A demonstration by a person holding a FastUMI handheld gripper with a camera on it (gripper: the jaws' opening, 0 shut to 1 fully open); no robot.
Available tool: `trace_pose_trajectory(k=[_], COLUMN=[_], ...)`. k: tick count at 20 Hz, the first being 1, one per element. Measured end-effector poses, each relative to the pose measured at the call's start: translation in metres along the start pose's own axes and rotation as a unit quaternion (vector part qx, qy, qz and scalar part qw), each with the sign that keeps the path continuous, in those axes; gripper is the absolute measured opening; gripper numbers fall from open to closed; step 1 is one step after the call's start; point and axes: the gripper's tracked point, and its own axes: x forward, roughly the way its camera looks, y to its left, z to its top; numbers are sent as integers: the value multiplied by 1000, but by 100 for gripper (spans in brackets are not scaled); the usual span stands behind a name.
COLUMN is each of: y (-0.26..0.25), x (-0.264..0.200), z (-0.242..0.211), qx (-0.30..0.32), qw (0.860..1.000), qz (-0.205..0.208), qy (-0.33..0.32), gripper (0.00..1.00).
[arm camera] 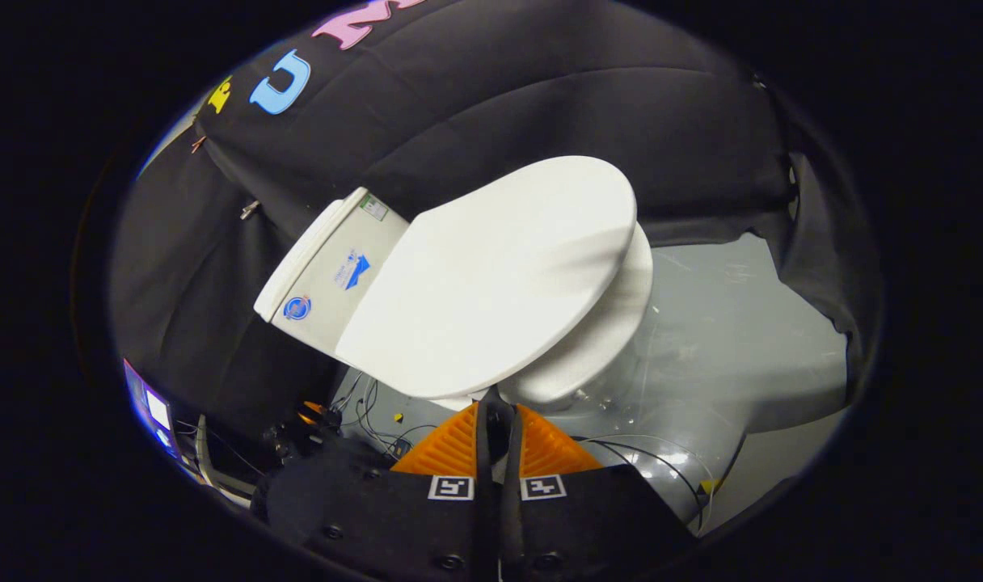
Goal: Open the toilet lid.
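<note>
Two fingers (459, 440) of the gripper (495, 404) stand pressed close together, only a thin dark slit between them, and nothing is held between them; their tips come up right beneath the near rim of the lid (491, 275), though whether they touch it cannot be told. The lid is white, oval and smooth, and it lies tilted in this view, raised a little off the seat (613, 323), whose pale edge shows under it on the far side from the tank. The tank (330, 275) stands behind the lid against the black cloth wall (540, 89), with a few small stickers on its face. Below the seat the bowl (556, 380) narrows down toward a grey floor (742, 323), which shines faintly. Thin cables (661, 453) trail over the floor just beside the fingers, and more of them lie tangled beneath the tank, near a small lit screen (156, 408) at the foot of the wall. The cloth hangs in folds and bunches where it meets the floor beyond the bowl
</note>
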Motion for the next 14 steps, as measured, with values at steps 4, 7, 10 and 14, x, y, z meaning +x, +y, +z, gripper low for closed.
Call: trace_pose_trajectory(k=[4,7,10,14], y=[25,42,59,93], x=[-19,-29,-37,-48], z=[20,32,46,68], qx=[-26,-43,-54,-60], qw=[999,999,998,996], qz=[-1,1,2,12], qy=[-19,-31,-44,-67], gripper=[6,6,6,6])
